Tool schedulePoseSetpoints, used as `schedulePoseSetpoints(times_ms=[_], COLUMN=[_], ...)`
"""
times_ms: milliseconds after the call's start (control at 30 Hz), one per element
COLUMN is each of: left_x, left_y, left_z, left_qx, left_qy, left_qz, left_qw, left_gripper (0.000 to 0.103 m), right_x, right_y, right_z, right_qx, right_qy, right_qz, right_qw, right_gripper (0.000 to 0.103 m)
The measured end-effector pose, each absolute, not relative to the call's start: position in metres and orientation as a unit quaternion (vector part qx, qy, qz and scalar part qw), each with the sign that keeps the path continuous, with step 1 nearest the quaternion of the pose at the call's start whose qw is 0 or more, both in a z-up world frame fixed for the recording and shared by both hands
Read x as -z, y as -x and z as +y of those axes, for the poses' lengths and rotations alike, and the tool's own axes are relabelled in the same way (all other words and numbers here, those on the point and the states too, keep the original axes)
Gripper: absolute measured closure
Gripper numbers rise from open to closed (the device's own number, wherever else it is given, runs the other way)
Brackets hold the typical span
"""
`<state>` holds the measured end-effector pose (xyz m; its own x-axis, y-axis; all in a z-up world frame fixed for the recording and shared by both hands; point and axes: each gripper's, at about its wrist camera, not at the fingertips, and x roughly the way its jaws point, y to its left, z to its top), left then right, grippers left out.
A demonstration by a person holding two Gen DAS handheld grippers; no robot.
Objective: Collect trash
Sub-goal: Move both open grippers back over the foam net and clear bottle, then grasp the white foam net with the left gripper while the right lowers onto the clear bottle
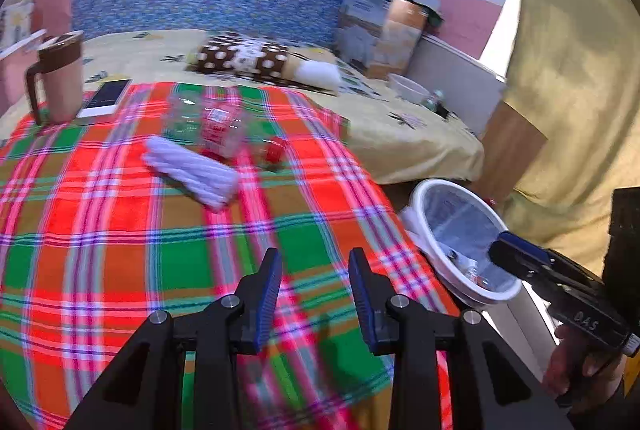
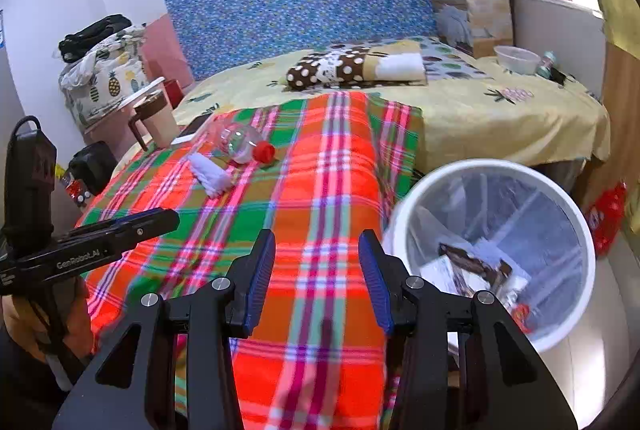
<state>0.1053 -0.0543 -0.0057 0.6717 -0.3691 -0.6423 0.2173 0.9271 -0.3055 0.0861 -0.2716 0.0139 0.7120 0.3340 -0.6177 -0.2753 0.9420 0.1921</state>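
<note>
A crushed clear plastic bottle [image 1: 218,128] with a red cap [image 1: 276,149] lies on the plaid blanket [image 1: 120,230]; the right wrist view shows the same bottle [image 2: 240,142]. Beside it rests a white ribbed wrapper [image 1: 192,170], also seen as the wrapper [image 2: 210,174]. My left gripper [image 1: 315,262] hangs open over the blanket, short of both, nothing between its fingers. My right gripper [image 2: 317,242] is open too, empty, over the blanket's edge next to the white bin [image 2: 568,214]. In the left wrist view the right gripper's tip sits above the bin [image 1: 424,230].
The bin holds several scraps and has a clear liner. A brown-lidded mug [image 1: 60,78] and a phone [image 1: 106,98] sit at the blanket's far left. A dotted pillow [image 2: 344,68], a carton [image 2: 476,6] and a bowl [image 2: 516,58] lie further back on the bed.
</note>
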Motion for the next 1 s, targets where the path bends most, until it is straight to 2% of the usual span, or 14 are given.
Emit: schedulePoseSetpoints(times_ms=[567, 667, 900, 1000], left_x=[0.012, 0.018, 0.031, 0.039], left_y=[-0.158, -0.173, -0.209, -0.224], left_z=[0.002, 0.005, 0.008, 0.005], left_qx=[0.088, 0.072, 0.047, 0.035], left_qy=[0.162, 0.173, 0.206, 0.214], left_qz=[0.381, 0.387, 0.395, 0.404], left_qw=[0.906, 0.903, 0.894, 0.889], left_gripper=[0.068, 0.066, 0.055, 0.054], right_x=[-0.017, -0.016, -0.012, -0.009], right_y=[-0.131, -0.136, -0.151, -0.157], right_z=[-0.229, -0.229, -0.229, -0.227], right_qx=[-0.2, -0.201, -0.204, -0.205], right_qy=[-0.004, -0.005, -0.011, -0.012], right_qz=[0.338, 0.339, 0.342, 0.345], right_qw=[0.92, 0.919, 0.917, 0.916], right_gripper=[0.057, 0.057, 0.057, 0.057])
